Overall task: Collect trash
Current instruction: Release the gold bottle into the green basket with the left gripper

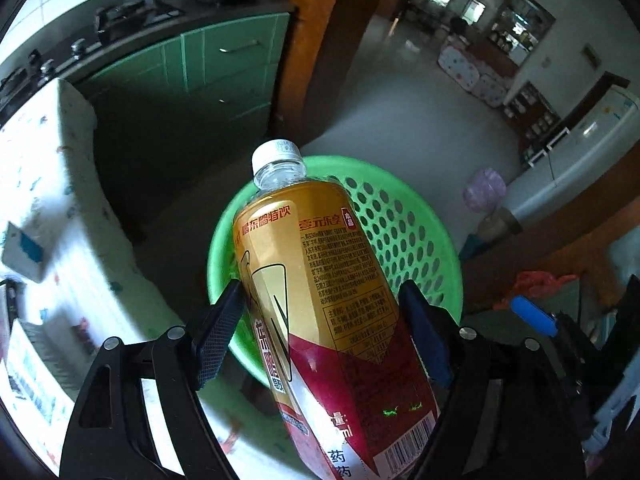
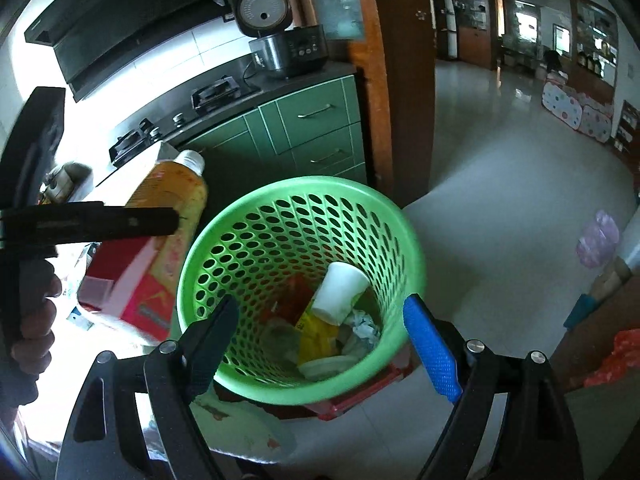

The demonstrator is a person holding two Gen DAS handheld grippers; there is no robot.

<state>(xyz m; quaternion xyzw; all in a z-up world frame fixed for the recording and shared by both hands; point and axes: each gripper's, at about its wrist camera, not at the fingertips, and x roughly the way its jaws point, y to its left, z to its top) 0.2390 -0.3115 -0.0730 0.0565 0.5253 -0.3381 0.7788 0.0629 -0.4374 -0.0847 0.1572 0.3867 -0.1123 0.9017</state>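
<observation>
Bottle (image 1: 320,300) over green basket (image 1: 404,216)

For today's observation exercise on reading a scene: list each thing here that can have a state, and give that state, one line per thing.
left gripper: shut on the bottle.
bottle: capped, tilted, held over the basket rim.
right gripper: open, empty, above the basket.
green basket: upright, partly filled with trash.
white paper cup: lying tilted inside the basket.
rice cooker: lid open.
</observation>
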